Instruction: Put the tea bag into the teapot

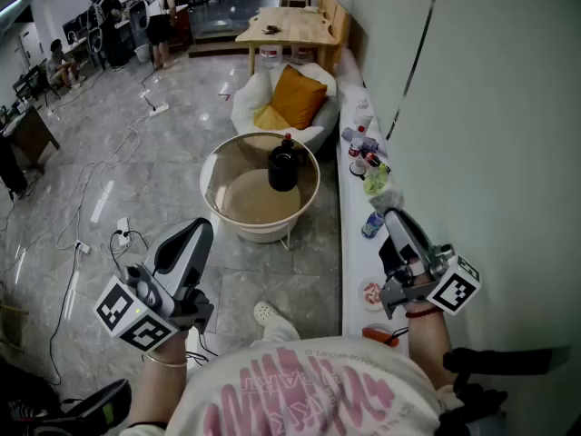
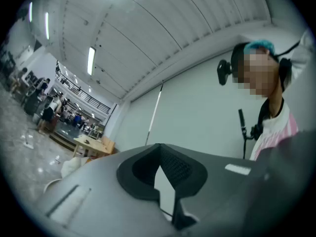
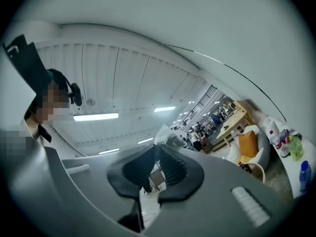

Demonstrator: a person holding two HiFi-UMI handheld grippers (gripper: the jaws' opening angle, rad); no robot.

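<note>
A black teapot (image 1: 282, 168) with a red knob stands on a round glass table (image 1: 222, 166), ahead of me and below. My right gripper (image 1: 392, 214) is held up near the white ledge, pointing forward. In the right gripper view its jaws (image 3: 158, 148) are pressed together on a crumpled white tea bag (image 3: 168, 136) that sticks out past the tips, and a small tag (image 3: 157, 178) hangs behind them. My left gripper (image 1: 201, 225) hovers at the lower left, short of the table. Its tips (image 2: 160, 147) meet with nothing between them.
A white ledge (image 1: 356, 262) runs along the wall at the right, carrying bottles (image 1: 373, 223) and cans. Behind the glass table are a white chair with an orange cushion (image 1: 299, 96) and a wooden table (image 1: 289, 25). Cables (image 1: 77, 243) trail over the floor. People stand at the far left.
</note>
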